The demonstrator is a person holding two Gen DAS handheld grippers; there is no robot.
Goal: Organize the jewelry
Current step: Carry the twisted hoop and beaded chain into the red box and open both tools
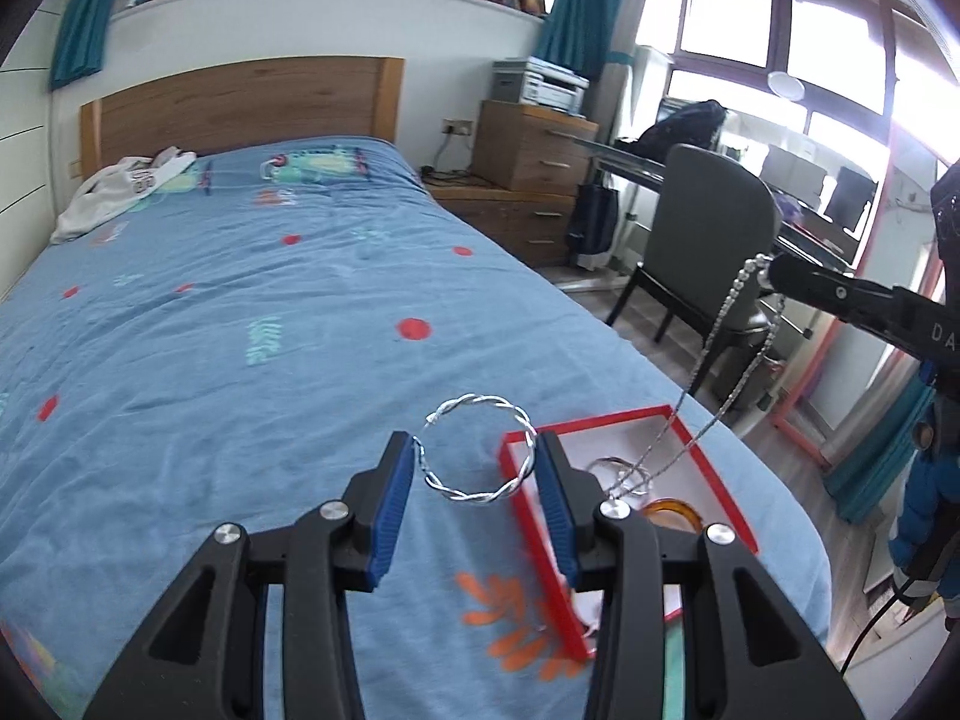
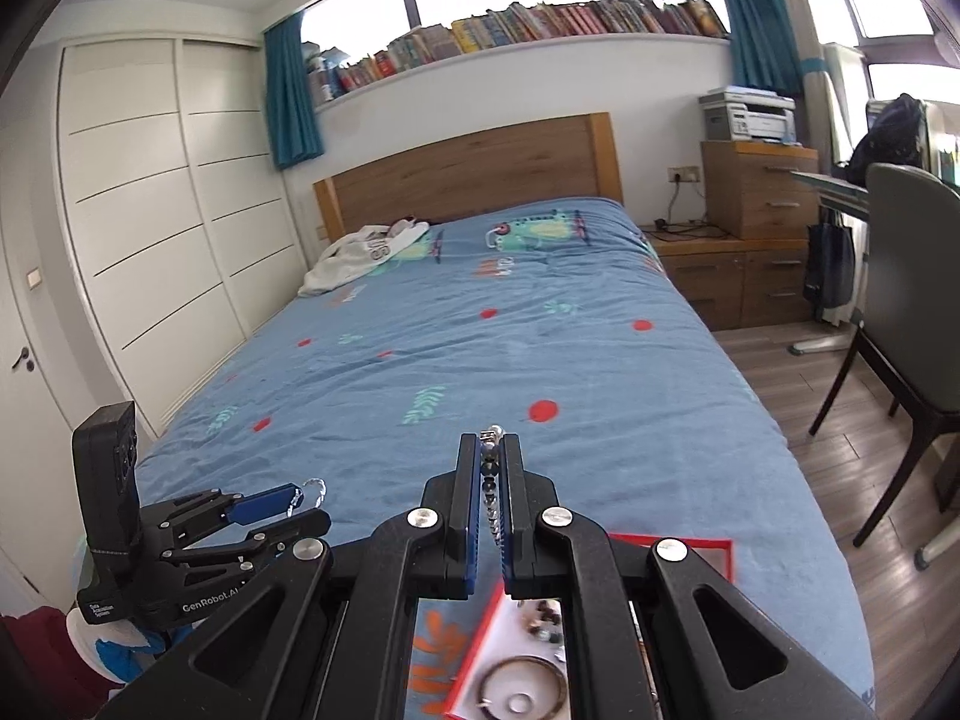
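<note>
Bedding in blue, printed with red dots, teal leaves and orange flowers, covers the bed (image 1: 240, 312), which fills most of both views and runs back to a wooden headboard (image 2: 468, 168). A pale crumpled garment (image 2: 360, 258) lies near the pillow end. Beyond the bed stand a wooden chest of drawers (image 1: 534, 150) with a printer on top, a dark chair (image 1: 708, 228) and a desk by the window.

On the near corner of the bed lies a shallow red-rimmed tray (image 1: 702, 450) with a white floor. Several pieces rest inside it: a silver ring-like bangle (image 1: 618, 468), an amber bangle (image 1: 672, 513) and, in the right wrist view, a dark hoop (image 2: 525, 684) with some small beads beside it.

The left tool (image 1: 477, 462) holds a twisted silver wire bangle (image 1: 480, 450) between its blue pads, which press on opposite sides of the hoop; the bangle stands clear above the bedding, just left of the tray's rim. The right tool (image 2: 493, 444) is clenched on a beaded silver chain (image 1: 726, 324), pinched near its clasp end. In the left wrist view the chain hangs in two strands from that tool's tip down toward the tray, its lower end reaching among the pieces there. Whether it still touches the tray floor cannot be told.
</note>
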